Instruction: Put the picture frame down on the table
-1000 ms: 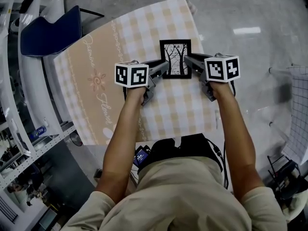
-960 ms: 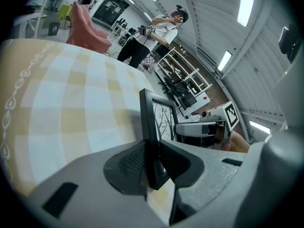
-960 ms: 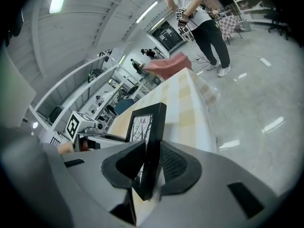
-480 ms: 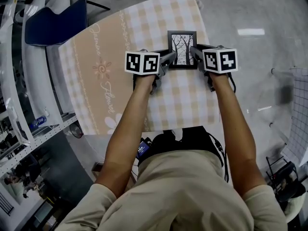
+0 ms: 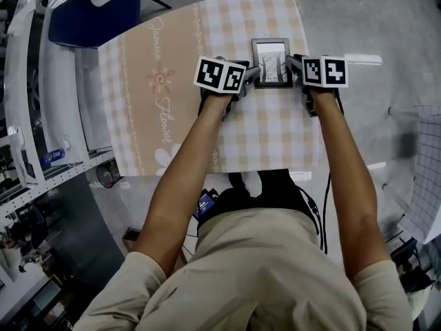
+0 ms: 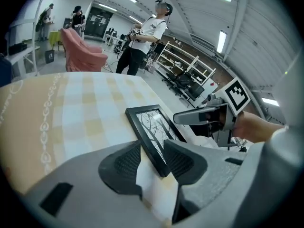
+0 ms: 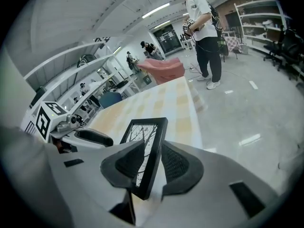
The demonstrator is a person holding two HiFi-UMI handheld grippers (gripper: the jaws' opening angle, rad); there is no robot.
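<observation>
The picture frame (image 5: 271,61) is black with a bare-tree print and lies low over the checked tablecloth (image 5: 172,61); I cannot tell whether it rests on it. My left gripper (image 5: 253,74) is at its left edge. Its jaws have just been opening, and in the left gripper view the frame (image 6: 152,127) has its near corner loose between the pads of the left gripper (image 6: 152,158). My right gripper (image 5: 292,62) holds the right edge. In the right gripper view the right gripper (image 7: 153,163) has its pads closed against the frame (image 7: 145,141).
A blue chair (image 5: 96,19) stands beyond the table's far left corner and white shelving (image 5: 27,81) runs along the left. The table's right edge drops to grey floor just past the frame. A person (image 6: 142,37) and a pink armchair (image 6: 83,56) are farther back.
Both hands and the frame have shifted a little farther from me across the table. The frame looks flatter and lower. The left jaws now stand wider.
</observation>
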